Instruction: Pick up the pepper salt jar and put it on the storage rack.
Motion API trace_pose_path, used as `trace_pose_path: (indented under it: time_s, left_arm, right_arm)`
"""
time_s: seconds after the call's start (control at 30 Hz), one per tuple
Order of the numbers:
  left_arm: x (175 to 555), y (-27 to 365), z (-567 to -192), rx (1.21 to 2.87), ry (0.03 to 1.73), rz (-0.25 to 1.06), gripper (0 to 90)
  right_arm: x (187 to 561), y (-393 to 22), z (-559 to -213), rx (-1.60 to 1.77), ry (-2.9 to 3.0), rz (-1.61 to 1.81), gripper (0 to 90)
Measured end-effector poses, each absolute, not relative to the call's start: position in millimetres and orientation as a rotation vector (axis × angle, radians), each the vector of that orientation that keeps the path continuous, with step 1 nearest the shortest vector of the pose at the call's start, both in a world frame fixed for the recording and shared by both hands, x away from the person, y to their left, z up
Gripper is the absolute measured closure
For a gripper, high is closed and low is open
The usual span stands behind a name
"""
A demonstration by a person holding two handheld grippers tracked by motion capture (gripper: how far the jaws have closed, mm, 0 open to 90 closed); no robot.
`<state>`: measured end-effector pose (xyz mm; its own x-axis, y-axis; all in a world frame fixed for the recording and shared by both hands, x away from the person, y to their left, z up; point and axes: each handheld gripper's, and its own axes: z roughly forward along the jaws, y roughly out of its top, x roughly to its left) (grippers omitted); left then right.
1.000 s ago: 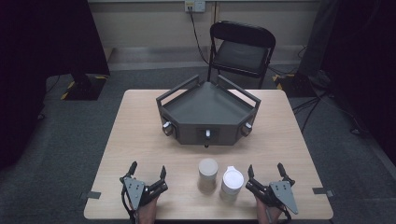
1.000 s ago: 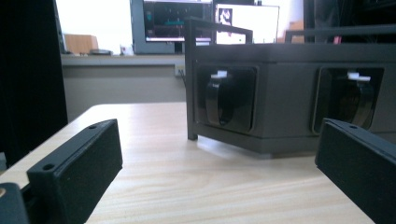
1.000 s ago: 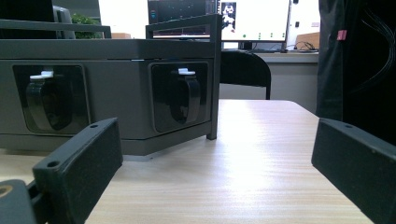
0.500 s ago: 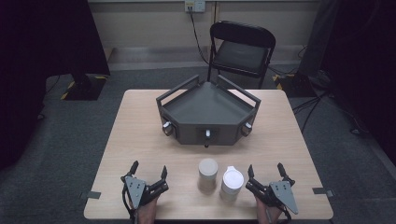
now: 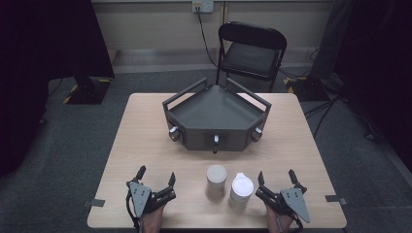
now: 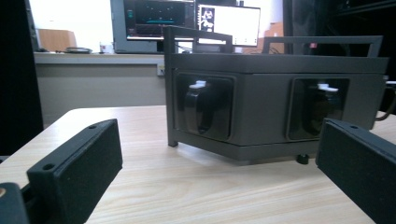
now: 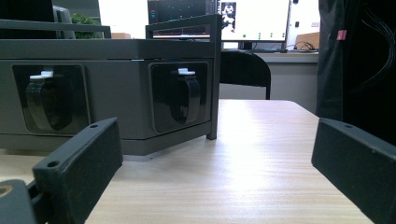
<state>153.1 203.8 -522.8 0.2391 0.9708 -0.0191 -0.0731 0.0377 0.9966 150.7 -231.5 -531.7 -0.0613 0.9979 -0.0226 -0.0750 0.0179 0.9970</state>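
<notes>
Wooden table (image 5: 145,145); two seemingly paper cylindrical cups (image 5: 216,180) between wide-open, empty tongs (image 5: 155,178).

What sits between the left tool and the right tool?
High view: between left tool and right tool stand a beige cup and a white-lidded cup.

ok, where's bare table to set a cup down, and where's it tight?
Free: the table strip left of the tray, the strip to its right, and the patch between the left gripper and the beige cup. Tight: the white cup stands right by the beige one, with the right gripper just beside it.
</notes>
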Motion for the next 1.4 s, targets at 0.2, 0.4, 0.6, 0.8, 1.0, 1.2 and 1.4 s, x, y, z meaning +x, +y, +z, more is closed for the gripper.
trace_pose_path:
  time_s: [0.2,0.4,0.6,0.8,1.0,1.2,1.4]
  left_arm:
    - [152,202,-516,1.259,0.965,1.019,0.0]
    - [155,201,-511,1.272,0.934,0.983,0.0]
    - [154,195,-504,1.282,0.904,0.964,0.0]
    - [153,191,-494,1.287,0.871,0.953,0.0]
    - [157,190,-483,1.315,0.828,0.912,0.0]
    - [161,187,-479,1.321,0.793,0.864,0.0]
    - [164,180,-473,1.334,0.76,0.834,0.0]
  right_arm:
    - [151,-232,-532,1.109,1.209,1.274,0.6]
    - [151,-232,-532,1.109,1.209,1.274,0.6]
    - [151,-231,-532,1.109,1.209,1.273,0.6]
    - [151,-231,-532,1.11,1.207,1.272,0.6]
    - [151,-231,-532,1.11,1.207,1.272,0.6]
    - [151,-231,-532,1.111,1.206,1.271,0.6]
    - [151,-231,-532,1.111,1.206,1.271,0.6]
